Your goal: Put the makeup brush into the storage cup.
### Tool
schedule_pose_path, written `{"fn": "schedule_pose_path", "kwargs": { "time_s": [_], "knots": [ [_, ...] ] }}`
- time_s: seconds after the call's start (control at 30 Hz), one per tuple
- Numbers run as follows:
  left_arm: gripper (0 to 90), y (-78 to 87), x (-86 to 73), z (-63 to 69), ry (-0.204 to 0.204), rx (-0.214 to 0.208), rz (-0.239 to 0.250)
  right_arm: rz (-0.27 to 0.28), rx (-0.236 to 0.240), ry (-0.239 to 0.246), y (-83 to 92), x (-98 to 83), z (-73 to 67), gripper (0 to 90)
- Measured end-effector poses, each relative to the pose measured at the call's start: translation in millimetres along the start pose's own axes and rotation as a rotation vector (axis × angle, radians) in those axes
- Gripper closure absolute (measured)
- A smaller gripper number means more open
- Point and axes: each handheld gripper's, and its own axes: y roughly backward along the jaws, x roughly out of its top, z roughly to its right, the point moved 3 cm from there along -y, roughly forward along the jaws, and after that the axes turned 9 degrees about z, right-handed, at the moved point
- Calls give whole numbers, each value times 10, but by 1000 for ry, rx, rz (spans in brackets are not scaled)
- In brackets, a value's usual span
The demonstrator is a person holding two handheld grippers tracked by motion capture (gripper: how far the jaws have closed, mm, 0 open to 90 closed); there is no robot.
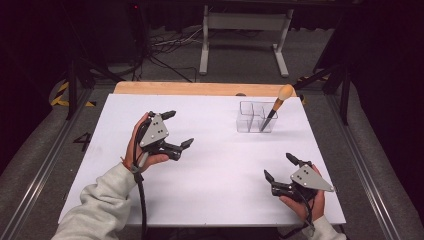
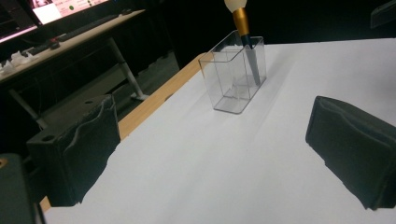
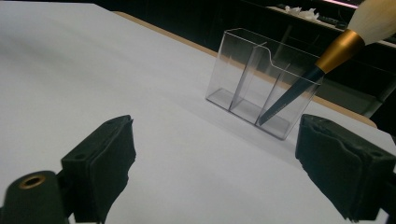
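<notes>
Layout: organizer and brush ahead of both grippers, on the sheet.

Divided organizer [image 1: 256, 117] stands on the sheet [image 1: 215, 175], toward the far right of the table [image 1: 200, 88]. Brush [image 1: 278, 104] stands tilted in its rightmost compartment, handle end down, head leaning out up and to the right. Left gripper [image 1: 179, 129] sits left of the organizer, well apart, jaws spread toward it; in the left gripper view the organizer [image 2: 236, 74] lies ahead between the jaws. Right gripper [image 1: 281, 167] sits nearer than the organizer, slightly right; in the right gripper view the organizer [image 3: 264, 84] lies ahead, right of centre, brush [image 3: 322, 65] in the compartment at its right.
</notes>
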Motion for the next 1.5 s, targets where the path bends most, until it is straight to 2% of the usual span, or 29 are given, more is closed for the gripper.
{"fn": "schedule_pose_path", "kwargs": {
  "time_s": [0.1,0.43,0.63,0.77,1.17,1.27,1.37,1.5],
  "knots": [
    [33,89,-26,-18,-13,11,-15,-1,1,-2,1,0,-1,126],
    [29,428,-117,-61,-2,47,-25,0,-2,-2,14,2,13,123],
    [27,567,-209,-51,-4,58,-39,-3,-3,4,10,5,2,123],
    [29,649,-278,-69,9,72,-47,-3,-7,4,8,7,6,123],
    [34,848,-482,-44,19,85,-102,2,-1,12,8,25,-11,123],
    [34,910,-568,-29,11,80,-131,-1,1,14,4,25,-12,123],
    [35,975,-669,-33,35,80,-141,0,1,17,-9,22,-15,122],
    [37,1045,-804,-25,48,81,-170,-2,0,19,-15,18,-15,122]
  ]
}}
